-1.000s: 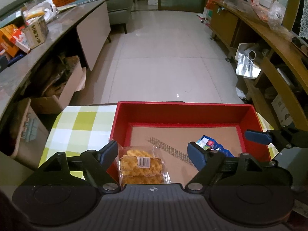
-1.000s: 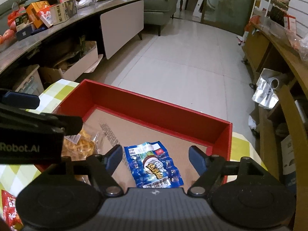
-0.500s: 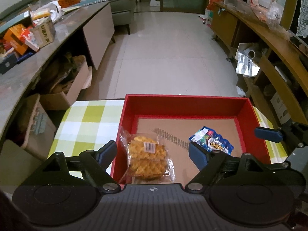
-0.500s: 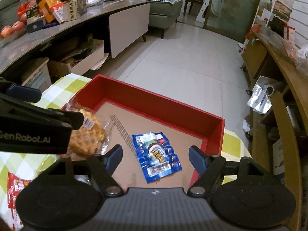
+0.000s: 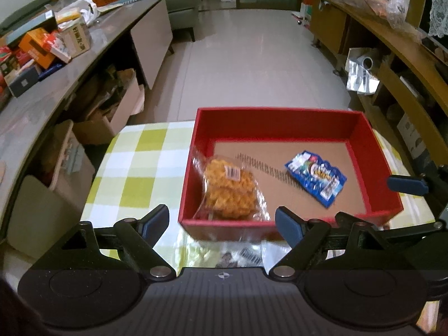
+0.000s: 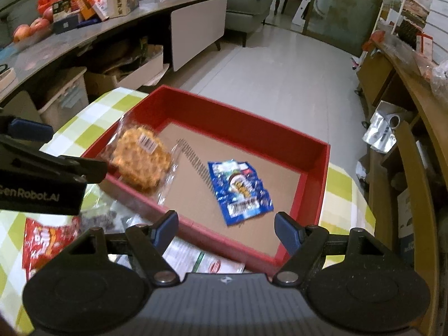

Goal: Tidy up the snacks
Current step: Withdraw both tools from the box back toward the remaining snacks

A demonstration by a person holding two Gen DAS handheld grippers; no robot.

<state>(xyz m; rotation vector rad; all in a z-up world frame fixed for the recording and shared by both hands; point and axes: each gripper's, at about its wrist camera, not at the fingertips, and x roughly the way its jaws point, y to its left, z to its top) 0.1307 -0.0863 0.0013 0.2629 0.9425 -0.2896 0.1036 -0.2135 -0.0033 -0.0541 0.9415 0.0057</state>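
A red box (image 5: 277, 117) with a brown cardboard floor stands on the green-checked tablecloth (image 5: 140, 168). Inside it, a clear bag of golden waffles (image 5: 228, 189) leans against the near left wall, and a blue snack packet (image 5: 315, 177) lies flat to the right. My left gripper (image 5: 222, 222) is open and empty, hovering just short of the box's near wall. In the right wrist view my right gripper (image 6: 226, 228) is also open and empty, above the near rim of the red box (image 6: 238, 114), with the blue packet (image 6: 240, 191) just beyond it.
On the cloth in front of the box lie a red snack packet (image 6: 47, 240), a clear bag of dark pieces (image 6: 103, 218) and a white-green packet (image 6: 201, 260). A cluttered counter (image 5: 42, 56) runs along the left and wooden shelving (image 5: 392, 56) along the right.
Both grippers have drawn back from the box toward the near side. The waffle bag and the blue packet, earlier between the fingers, now lie beyond the fingertips inside the box.
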